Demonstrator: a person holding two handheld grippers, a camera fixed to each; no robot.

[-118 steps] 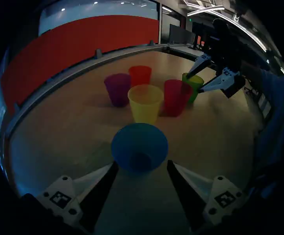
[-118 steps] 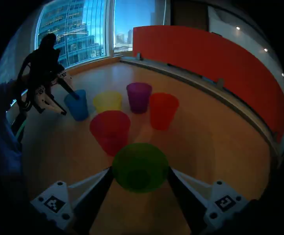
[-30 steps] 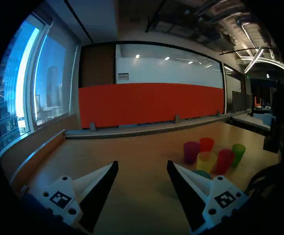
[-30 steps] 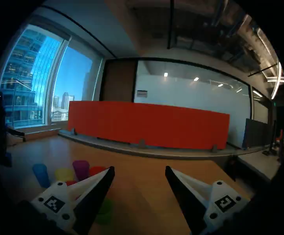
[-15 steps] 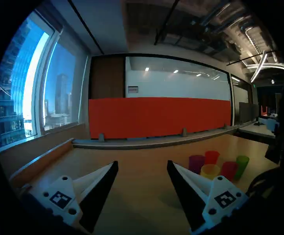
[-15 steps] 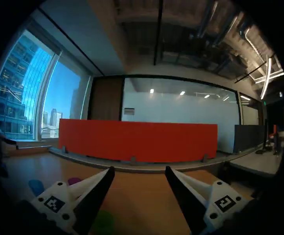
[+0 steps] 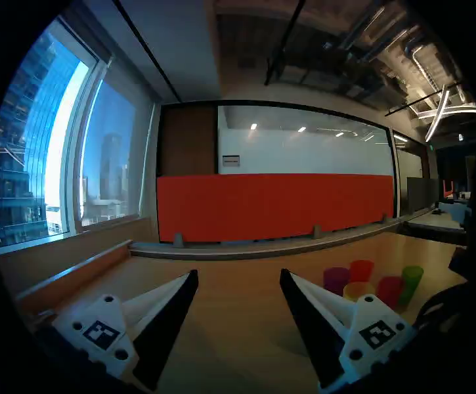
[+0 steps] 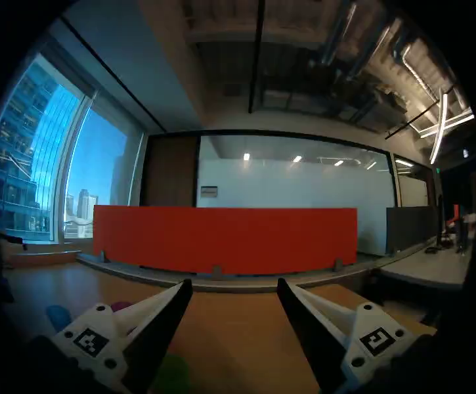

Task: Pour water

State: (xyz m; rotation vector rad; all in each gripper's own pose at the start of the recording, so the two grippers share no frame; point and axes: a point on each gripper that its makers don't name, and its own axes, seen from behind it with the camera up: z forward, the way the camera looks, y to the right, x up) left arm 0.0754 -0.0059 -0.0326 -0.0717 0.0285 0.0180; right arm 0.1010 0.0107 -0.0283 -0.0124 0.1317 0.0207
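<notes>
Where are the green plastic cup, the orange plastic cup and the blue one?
green plastic cup [image 7: 411, 281]: left gripper view, side wall.
orange plastic cup [image 7: 361, 270]: left gripper view, side wall.
blue plastic cup [image 8: 58, 317]: right gripper view, visible upper part.

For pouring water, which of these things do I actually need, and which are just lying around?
For the job: purple cup, orange cup, yellow cup, red cup, green cup, blue cup, left gripper, right gripper.
Just there: wooden table, red partition, window.
</notes>
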